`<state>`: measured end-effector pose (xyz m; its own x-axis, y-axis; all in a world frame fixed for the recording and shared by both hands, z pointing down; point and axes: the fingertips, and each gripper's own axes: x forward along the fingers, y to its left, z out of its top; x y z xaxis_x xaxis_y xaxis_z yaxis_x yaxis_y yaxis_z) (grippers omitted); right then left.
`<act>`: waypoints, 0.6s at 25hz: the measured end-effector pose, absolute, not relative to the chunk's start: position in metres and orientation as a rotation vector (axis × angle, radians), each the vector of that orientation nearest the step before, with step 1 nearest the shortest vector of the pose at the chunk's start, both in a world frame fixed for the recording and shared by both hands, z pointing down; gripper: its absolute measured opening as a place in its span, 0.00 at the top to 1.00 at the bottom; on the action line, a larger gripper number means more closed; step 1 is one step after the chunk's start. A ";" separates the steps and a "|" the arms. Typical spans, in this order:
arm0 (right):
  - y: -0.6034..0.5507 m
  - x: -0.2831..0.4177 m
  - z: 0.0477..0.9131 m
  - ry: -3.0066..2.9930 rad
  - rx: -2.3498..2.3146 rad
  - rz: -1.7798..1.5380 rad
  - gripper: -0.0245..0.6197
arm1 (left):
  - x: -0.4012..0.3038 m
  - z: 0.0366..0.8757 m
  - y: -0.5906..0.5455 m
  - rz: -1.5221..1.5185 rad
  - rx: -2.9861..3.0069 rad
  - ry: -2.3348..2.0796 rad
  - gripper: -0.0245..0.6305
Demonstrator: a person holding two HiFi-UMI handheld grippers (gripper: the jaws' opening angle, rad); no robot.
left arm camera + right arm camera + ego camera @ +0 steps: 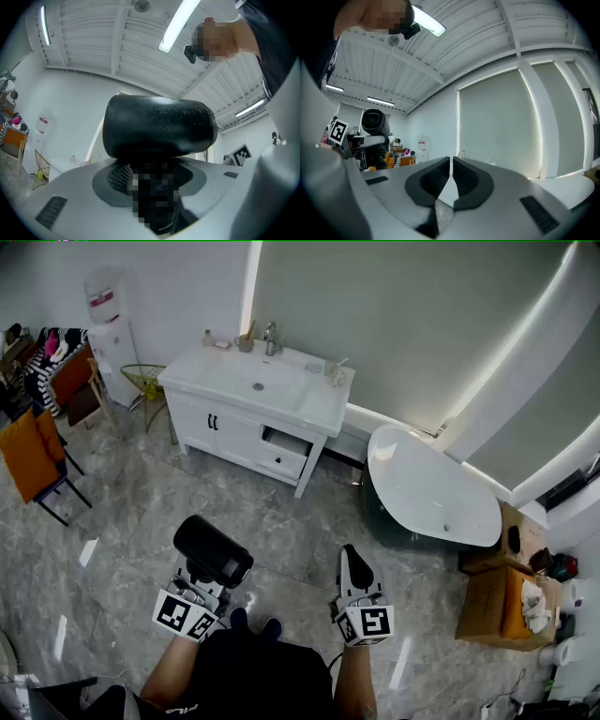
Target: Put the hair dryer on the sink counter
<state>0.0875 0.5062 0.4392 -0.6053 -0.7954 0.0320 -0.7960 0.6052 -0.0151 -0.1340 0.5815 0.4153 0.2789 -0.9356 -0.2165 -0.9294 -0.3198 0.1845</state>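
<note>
Carrying the hair dryer [213,551] is as far as the task looks to have got: the left gripper [200,576] holds it, its fingers set fairly wide around the handle, with the black barrel standing above them and filling the middle of the left gripper view. The dryer is up in the air over the grey marble floor [141,521], close in front of the person and well apart from the sink counter [314,401], which stands against the far wall with its faucet [270,337] and a few small items along the back edge. So the pickup appears done, and what is left, as I judge it, is the walk across the floor, lowering the dryer onto a bare part of that white surface beside the basin, and opening the fingers. The right gripper [352,559] hangs beside the left, its fingers closed together with nothing between them. A white bathtub [427,488] lies to the right of the counter. No brand or lettering can be read on the dryer; the only print is the black-and-white square markers on the grippers' cubes, and a red patch on the water dispenser [111,343] is too small to read.
</note>
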 end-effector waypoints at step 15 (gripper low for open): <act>0.506 0.095 0.435 -2.813 1.376 -0.048 0.90 | -0.127 0.417 0.575 -0.387 2.506 -1.864 0.62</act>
<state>0.0953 0.5062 0.4346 -0.6139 -0.7894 -0.0048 -0.7891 0.6135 0.0315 -0.1275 0.5747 0.4166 0.2684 -0.9425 -0.1991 -0.9439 -0.2986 0.1412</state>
